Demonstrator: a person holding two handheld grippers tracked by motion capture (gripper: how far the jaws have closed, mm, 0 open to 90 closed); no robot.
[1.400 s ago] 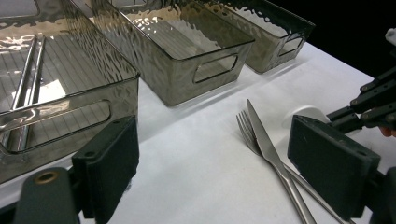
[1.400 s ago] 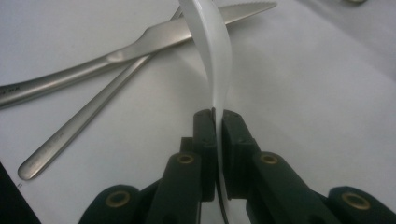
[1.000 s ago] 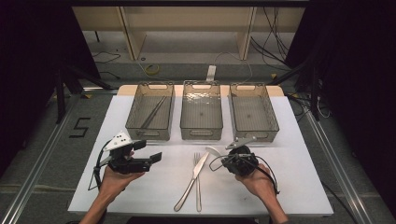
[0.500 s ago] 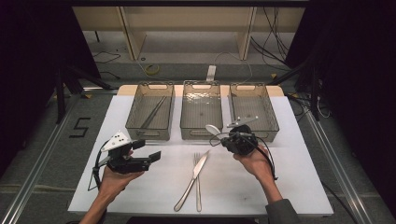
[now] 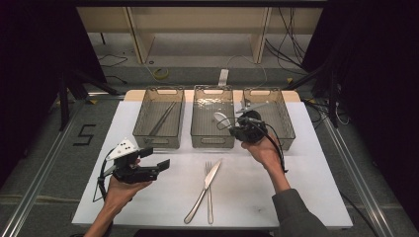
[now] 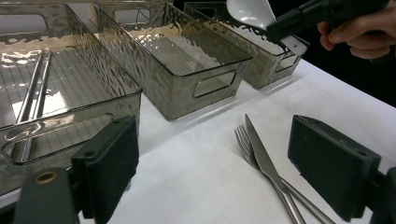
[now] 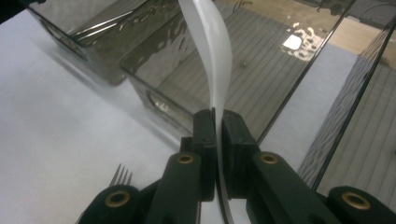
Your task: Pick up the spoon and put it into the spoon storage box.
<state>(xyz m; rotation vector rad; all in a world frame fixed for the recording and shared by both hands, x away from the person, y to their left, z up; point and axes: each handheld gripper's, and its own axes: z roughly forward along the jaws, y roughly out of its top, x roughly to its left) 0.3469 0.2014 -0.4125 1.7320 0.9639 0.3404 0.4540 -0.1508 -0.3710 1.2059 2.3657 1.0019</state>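
Note:
My right gripper (image 5: 234, 125) is shut on a white spoon (image 5: 221, 119) and holds it in the air over the near right corner of the middle bin (image 5: 212, 141). In the right gripper view the pads (image 7: 204, 126) pinch the spoon's (image 7: 211, 51) handle and its bowl rises toward that bin. My left gripper (image 5: 154, 158) rests low at the table's left, jaws wide open with nothing between them (image 6: 215, 172). A knife (image 5: 211, 175) and a fork (image 5: 209, 202) lie crossed on the white table near the front middle.
Three clear grey bins stand in a row at the back. The left bin (image 5: 157, 141) holds thin metal sticks (image 5: 163, 117). The right bin (image 5: 289, 126) sits beside my right hand. The table's front edge is close to both forearms.
My right gripper has risen from the table near the knife and moved away toward the bins, carrying the spoon. The left gripper has stayed where it was.

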